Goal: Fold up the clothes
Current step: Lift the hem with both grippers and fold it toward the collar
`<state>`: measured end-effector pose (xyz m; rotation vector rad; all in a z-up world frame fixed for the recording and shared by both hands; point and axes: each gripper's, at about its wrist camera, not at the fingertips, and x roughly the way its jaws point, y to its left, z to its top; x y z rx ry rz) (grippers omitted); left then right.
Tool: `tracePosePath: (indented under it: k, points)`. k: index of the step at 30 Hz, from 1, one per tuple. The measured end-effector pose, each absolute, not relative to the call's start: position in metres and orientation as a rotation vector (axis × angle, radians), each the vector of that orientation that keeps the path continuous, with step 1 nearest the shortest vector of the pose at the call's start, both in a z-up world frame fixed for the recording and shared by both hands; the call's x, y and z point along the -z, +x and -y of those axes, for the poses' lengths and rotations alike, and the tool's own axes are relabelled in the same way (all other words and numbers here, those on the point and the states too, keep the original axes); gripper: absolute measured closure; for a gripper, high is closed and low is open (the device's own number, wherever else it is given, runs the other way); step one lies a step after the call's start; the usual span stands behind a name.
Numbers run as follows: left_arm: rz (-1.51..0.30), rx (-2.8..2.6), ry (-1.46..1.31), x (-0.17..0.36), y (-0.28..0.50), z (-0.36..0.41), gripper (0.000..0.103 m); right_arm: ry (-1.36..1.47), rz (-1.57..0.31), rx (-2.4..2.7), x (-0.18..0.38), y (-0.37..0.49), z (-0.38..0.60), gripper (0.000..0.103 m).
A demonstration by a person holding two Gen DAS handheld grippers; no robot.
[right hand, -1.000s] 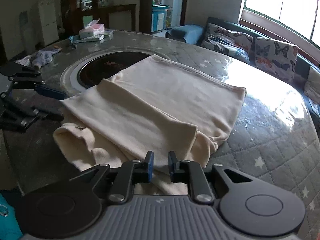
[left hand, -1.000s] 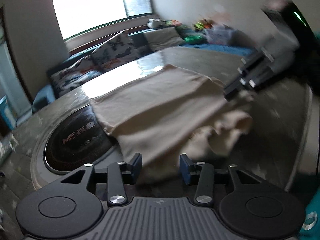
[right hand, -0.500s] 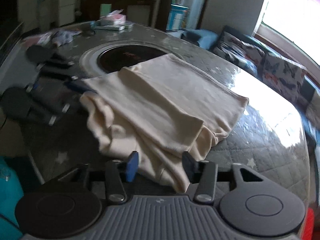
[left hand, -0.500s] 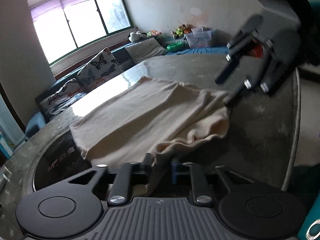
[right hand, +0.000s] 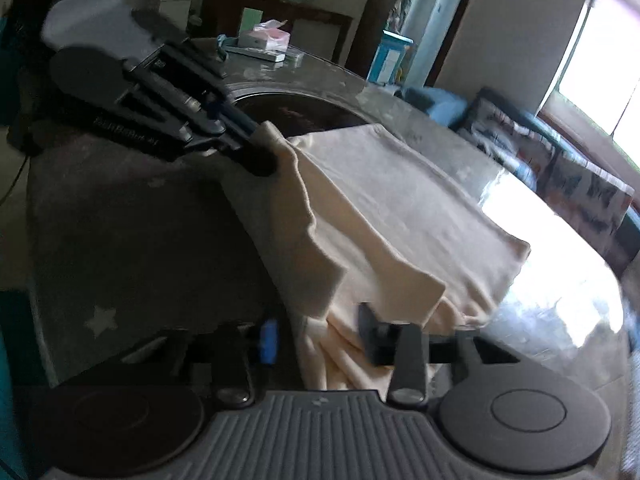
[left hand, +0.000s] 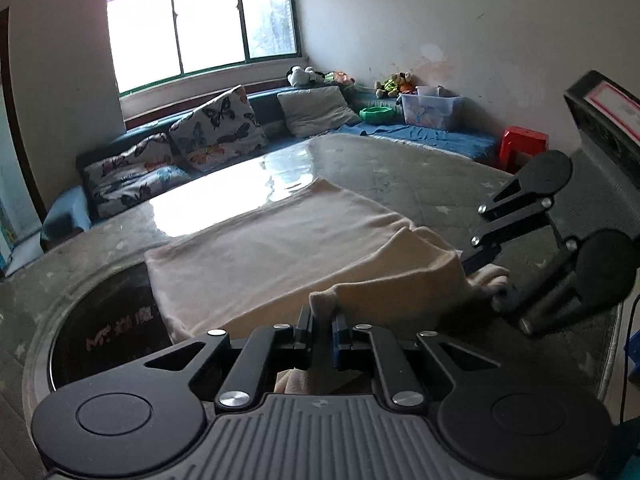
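Note:
A cream garment (left hand: 280, 248) lies partly folded on the round table (left hand: 400, 176), its near edge lifted. My left gripper (left hand: 323, 330) is shut on a near corner of the garment and holds it up; it also shows in the right wrist view (right hand: 264, 152) pinching that corner. My right gripper (right hand: 320, 338) is open, its fingers either side of bunched garment fabric (right hand: 400, 216) at the table's near edge. In the left wrist view the right gripper (left hand: 488, 276) sits at the garment's right corner.
A dark round hotplate (left hand: 108, 332) is set in the table's middle, partly under the garment. A sofa with butterfly cushions (left hand: 216, 128) runs under the window. A tissue box (right hand: 264, 38) and papers lie at the table's far side. A red stool (left hand: 522, 144) stands beyond the table.
My left gripper has shut on the garment's corner and lifted it. My right gripper opened, let go of the fabric, and moved to the garment's near right corner.

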<state>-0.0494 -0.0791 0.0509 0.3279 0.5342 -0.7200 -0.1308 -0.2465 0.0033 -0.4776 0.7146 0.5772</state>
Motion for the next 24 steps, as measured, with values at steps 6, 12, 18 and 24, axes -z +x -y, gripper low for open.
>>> tracePosePath:
  k: [6, 12, 18, 24]
  points:
    - [-0.516, 0.704, 0.373, -0.043, -0.065, 0.064, 0.066, -0.315, -0.753, -0.571, -0.018, -0.113, 0.262, 0.091]
    - [-0.503, 0.672, 0.468, -0.027, -0.075, 0.06, 0.063, -0.248, -0.741, -0.562, -0.029, -0.105, 0.273, 0.092]
    - [-0.494, 0.66, 0.548, -0.015, -0.079, 0.059, 0.091, -0.257, -0.723, -0.546, -0.032, -0.107, 0.27, 0.095]
    - [-0.485, 0.667, 0.473, -0.032, -0.088, 0.047, 0.097, -0.261, -0.69, -0.558, -0.04, -0.122, 0.269, 0.097]
